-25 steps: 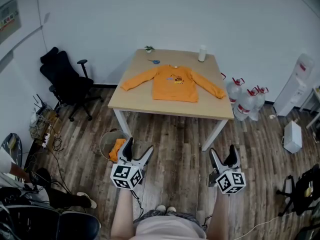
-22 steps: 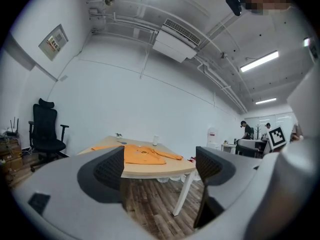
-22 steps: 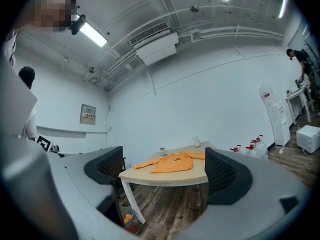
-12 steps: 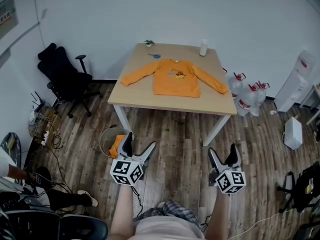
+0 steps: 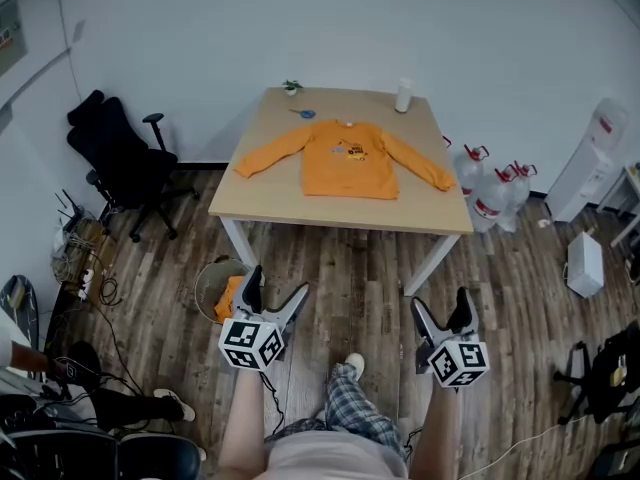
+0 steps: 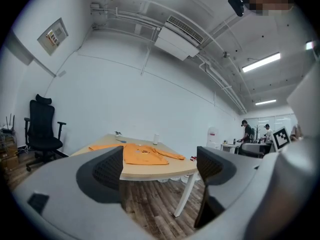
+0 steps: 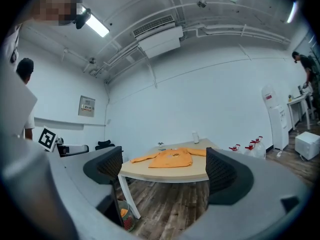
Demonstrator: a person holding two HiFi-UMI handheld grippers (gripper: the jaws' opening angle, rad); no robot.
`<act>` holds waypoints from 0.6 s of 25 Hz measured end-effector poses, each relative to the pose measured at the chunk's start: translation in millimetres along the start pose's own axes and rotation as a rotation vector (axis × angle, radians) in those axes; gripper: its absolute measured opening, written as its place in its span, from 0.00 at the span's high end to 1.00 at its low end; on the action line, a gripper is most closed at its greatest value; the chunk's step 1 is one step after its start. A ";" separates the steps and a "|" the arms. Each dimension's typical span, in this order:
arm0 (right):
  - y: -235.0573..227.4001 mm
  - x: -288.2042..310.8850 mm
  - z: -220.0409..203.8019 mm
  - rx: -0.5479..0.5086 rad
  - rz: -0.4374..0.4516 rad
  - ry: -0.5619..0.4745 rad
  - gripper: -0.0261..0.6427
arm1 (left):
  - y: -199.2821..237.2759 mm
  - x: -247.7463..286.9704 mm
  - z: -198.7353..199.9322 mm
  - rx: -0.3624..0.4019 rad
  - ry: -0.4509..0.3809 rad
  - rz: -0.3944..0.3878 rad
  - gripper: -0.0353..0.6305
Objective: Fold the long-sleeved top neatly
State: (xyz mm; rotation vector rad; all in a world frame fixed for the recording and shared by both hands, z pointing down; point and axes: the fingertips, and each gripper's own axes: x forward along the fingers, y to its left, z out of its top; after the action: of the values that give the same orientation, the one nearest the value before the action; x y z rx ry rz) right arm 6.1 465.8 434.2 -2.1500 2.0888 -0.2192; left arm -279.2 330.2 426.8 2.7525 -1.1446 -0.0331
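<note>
On table (image 5: 340,213), long-sleeved top (image 5: 345,168) flat, print (image 5: 351,151) illegible, 2 hand-held grippers (image 5: 276,286) (image 5: 441,304) just opened, empty.

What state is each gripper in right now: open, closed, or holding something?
Left gripper: open, jaws have just been opening, nothing between them.
Right gripper: open, jaws have just been opening, nothing between them.

Clear run up to the table (image 5: 300,211)
Open wood floor (image 5: 350,288) in front; a bin (image 5: 202,286) sits by its left leg, water jugs (image 5: 492,208) crowd the right side.
</note>
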 end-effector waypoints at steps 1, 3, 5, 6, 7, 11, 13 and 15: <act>-0.8 5.0 -1.4 -0.001 0.003 0.005 0.20 | 1.4 4.8 0.3 0.003 -0.001 -0.001 0.28; -4.1 16.5 -3.7 0.000 0.006 0.013 0.20 | 5.4 16.6 0.7 0.007 0.002 -0.002 0.28; -9.7 30.0 -4.2 0.006 0.007 0.015 0.20 | 10.8 30.6 2.1 0.010 0.005 -0.001 0.28; -13.5 37.5 -3.7 0.008 0.007 0.015 0.20 | 13.6 38.0 3.0 0.010 0.007 0.001 0.28; -18.1 45.7 -2.8 0.010 0.007 0.014 0.20 | 16.4 45.9 3.9 0.011 0.007 0.004 0.28; -43.2 89.2 3.6 0.018 0.011 0.001 0.21 | 28.4 89.1 6.2 0.022 0.006 0.014 0.28; -56.6 118.1 5.0 0.017 0.019 -0.002 0.21 | 37.9 118.7 5.6 0.023 0.005 0.017 0.28; -71.5 153.3 5.3 0.016 0.031 -0.002 0.21 | 49.7 152.2 6.4 0.021 0.001 0.026 0.28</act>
State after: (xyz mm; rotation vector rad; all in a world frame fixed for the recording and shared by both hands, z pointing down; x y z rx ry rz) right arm 81.5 314.7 444.6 -2.1067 2.1105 -0.2290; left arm -207.0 187.3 434.4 2.7555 -1.1868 -0.0172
